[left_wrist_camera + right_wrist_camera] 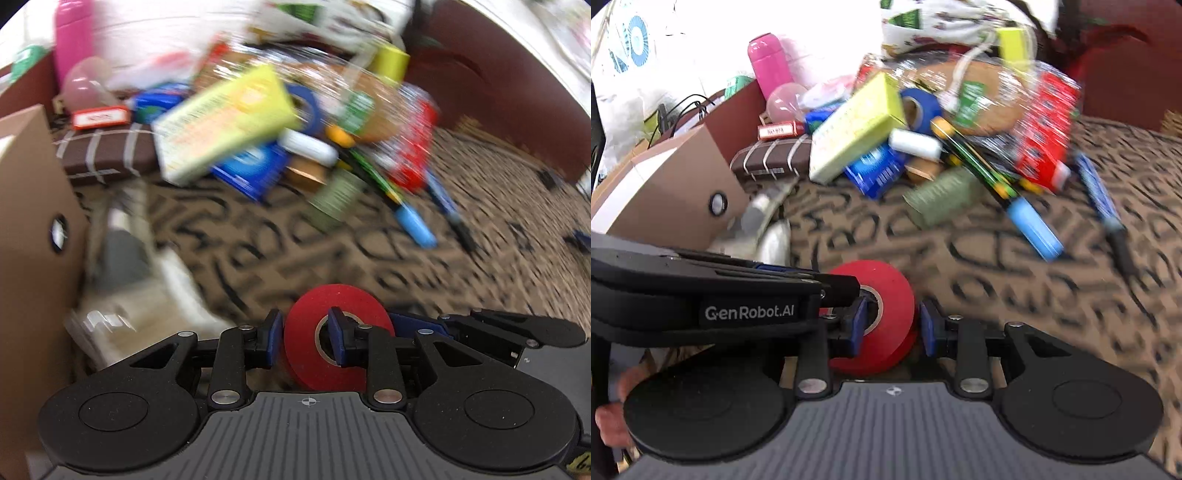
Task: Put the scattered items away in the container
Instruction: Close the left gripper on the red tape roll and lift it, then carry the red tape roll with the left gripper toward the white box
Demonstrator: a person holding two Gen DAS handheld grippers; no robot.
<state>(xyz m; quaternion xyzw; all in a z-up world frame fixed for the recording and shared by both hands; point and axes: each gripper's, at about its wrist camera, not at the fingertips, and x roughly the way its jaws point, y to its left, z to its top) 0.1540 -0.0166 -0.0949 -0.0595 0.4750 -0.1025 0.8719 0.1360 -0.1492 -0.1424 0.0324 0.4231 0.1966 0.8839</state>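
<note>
Both grippers grip one red tape roll [336, 336] low over the patterned cloth [480, 258]. The left gripper [304, 341] pinches its ring wall, one finger in the hole. The right gripper [890, 326] looks closed around it from the side too. The brown box [676, 195] is near, on the left. A big pile [923, 129] of things waits, so most tidying seems left.
</note>
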